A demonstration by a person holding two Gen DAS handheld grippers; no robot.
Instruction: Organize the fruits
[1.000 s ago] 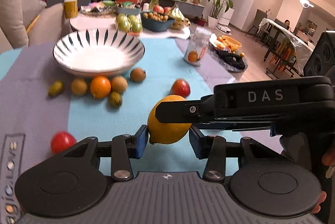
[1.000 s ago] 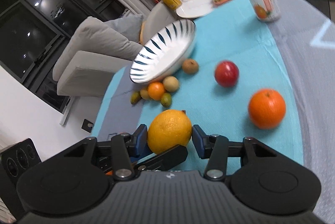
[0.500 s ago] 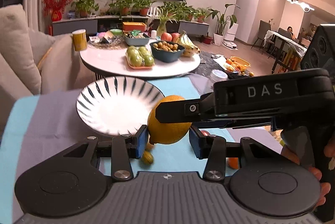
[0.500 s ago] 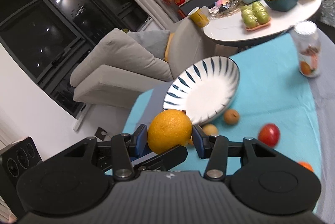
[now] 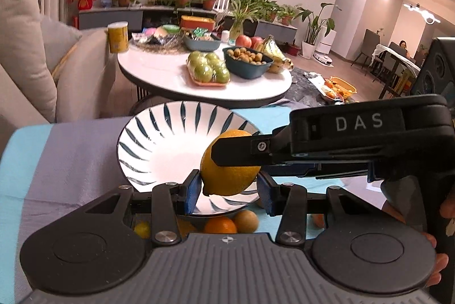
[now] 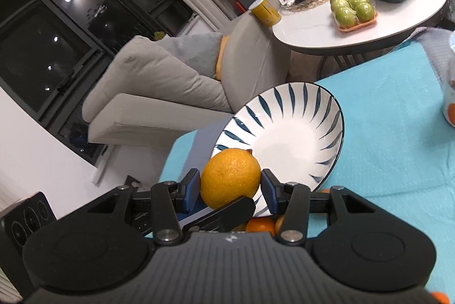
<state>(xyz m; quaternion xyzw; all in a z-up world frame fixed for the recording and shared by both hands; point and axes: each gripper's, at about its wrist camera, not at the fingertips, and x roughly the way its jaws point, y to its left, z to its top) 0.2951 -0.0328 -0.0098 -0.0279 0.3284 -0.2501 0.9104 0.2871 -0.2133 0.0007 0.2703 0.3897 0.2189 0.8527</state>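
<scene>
Both grippers are shut on one yellow lemon point(image 5: 227, 179). My left gripper point(image 5: 229, 188) pinches it between blue pads, and the right gripper's black body point(image 5: 341, 142) crosses it from the right. In the right wrist view my right gripper point(image 6: 231, 187) pinches the same lemon point(image 6: 230, 176). The lemon hangs over the near rim of a white bowl with dark blue stripes point(image 5: 159, 139), also in the right wrist view point(image 6: 298, 139). Small oranges and brown fruits point(image 5: 221, 224) lie on the cloth under the grippers, partly hidden.
The bowl stands on a turquoise and grey cloth point(image 6: 398, 133). A plastic jar point(image 6: 450, 93) stands at the right edge. Behind is a round white table point(image 5: 204, 76) with green apples, a blue basket and bananas. A grey sofa point(image 6: 170, 82) is at the left.
Both grippers have risen and moved forward with the lemon, from low over the cloth to above the bowl's near rim. The loose fruits now lie beneath them.
</scene>
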